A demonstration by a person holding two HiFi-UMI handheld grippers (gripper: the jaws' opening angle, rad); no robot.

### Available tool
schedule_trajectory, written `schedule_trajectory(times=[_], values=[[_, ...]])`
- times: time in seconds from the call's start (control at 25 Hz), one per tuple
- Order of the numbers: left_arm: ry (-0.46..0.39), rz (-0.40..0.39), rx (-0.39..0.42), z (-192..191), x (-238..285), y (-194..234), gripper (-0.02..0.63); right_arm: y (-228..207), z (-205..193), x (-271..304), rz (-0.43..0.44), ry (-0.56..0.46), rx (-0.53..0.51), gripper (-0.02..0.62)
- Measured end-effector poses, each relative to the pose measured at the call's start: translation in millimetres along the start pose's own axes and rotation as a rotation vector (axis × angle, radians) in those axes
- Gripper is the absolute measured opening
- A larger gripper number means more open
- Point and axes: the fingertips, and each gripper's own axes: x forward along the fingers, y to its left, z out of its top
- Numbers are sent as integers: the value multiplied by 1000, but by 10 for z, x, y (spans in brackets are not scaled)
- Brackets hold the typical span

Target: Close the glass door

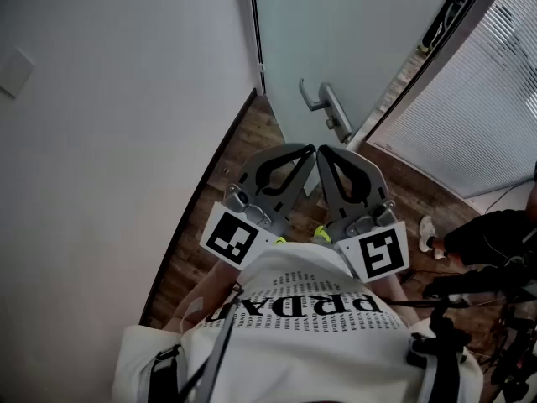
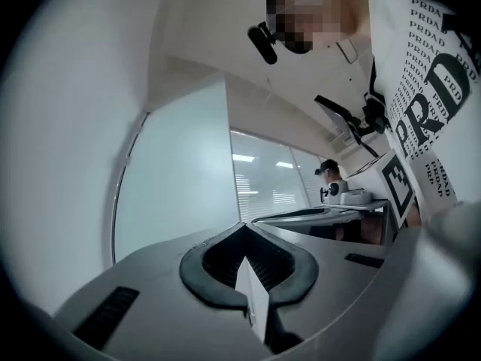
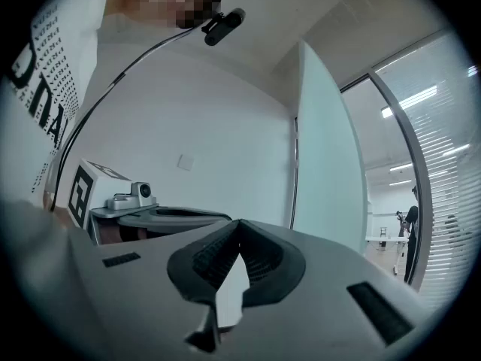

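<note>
The frosted glass door (image 1: 352,32) stands upright, long axis vertical, between the white wall (image 1: 126,99) and the blind-covered partition (image 1: 478,116), straight ahead of the person. The left tool (image 1: 309,151) and right tool (image 1: 325,152) are both pressed together on nothing, side by side below the door. Its lever handle (image 1: 317,105) points toward the wall.

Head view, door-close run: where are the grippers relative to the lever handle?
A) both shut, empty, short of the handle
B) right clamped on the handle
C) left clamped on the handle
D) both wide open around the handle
A: the left gripper and right gripper are shut on nothing, held side by side near the person's chest, not touching the door handle.
</note>
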Motion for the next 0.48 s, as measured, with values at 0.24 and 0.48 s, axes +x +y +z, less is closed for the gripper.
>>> schedule_trajectory(times=[0.24, 0.48], values=[[2, 2, -11, -6, 6, 20, -3, -6, 0, 20, 2, 1, -2, -3], [0, -2, -15, -2, 18, 20, -3, -17, 6, 22, -5, -3, 5, -3]])
